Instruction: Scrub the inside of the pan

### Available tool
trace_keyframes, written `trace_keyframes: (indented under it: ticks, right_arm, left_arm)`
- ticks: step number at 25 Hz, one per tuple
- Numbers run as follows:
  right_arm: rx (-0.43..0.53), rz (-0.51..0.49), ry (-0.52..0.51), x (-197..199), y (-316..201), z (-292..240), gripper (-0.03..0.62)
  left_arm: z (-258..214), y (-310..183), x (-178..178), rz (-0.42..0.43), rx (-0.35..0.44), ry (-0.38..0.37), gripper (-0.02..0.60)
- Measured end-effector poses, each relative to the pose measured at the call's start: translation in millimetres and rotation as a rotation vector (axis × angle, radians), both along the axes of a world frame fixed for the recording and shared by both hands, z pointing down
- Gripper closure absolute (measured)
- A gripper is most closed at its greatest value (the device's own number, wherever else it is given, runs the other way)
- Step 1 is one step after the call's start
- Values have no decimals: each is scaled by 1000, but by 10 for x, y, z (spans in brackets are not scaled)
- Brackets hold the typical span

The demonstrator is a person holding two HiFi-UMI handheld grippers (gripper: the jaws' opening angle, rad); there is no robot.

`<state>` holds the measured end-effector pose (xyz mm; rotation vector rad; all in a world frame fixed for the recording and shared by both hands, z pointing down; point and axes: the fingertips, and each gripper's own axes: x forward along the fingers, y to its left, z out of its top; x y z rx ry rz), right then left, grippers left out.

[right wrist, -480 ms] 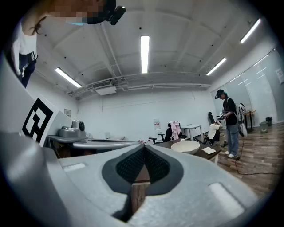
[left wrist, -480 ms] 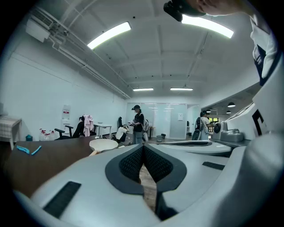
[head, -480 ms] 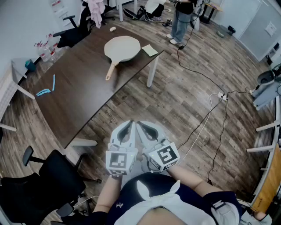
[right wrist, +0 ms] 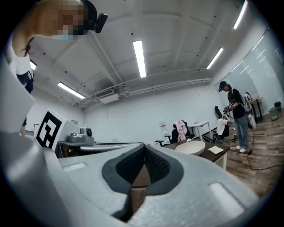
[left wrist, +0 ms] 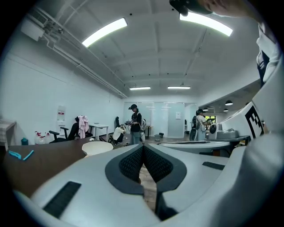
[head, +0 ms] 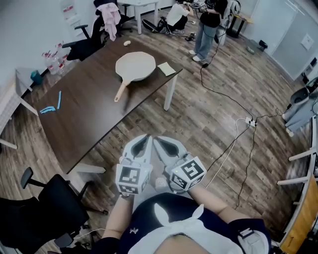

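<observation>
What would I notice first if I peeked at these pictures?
Probably the left gripper and right gripper close up, side by side, jaws shut, over the wooden floor. Then the big pale pan on the dark table farther off, a yellow pad beside it.

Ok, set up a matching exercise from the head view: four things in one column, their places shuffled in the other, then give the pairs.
Things:
1. pan
2. pale square pad
3. blue items
4. pink garment

Places:
A. hung up beyond the table's far end
B. on the table near its left edge, well away from the pan
C. on the table, handle pointing toward the person
D. by the table's right corner, just right of the pan

Pairs: 1-C, 2-D, 3-B, 4-A
</observation>
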<state>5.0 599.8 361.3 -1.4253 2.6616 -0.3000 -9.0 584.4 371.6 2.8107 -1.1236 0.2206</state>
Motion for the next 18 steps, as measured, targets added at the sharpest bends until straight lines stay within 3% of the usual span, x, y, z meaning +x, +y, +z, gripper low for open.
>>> trace_keyframes:
  ticks: [8,18]
  right_arm:
    - [-34,-100,57,97,-244,97,595]
    - [-107,-26,79,285,-1300,371,595]
  left_arm:
    - [69,-300,124,-27,-58,29,578]
    - [347,-1308,314,27,-110,12,578]
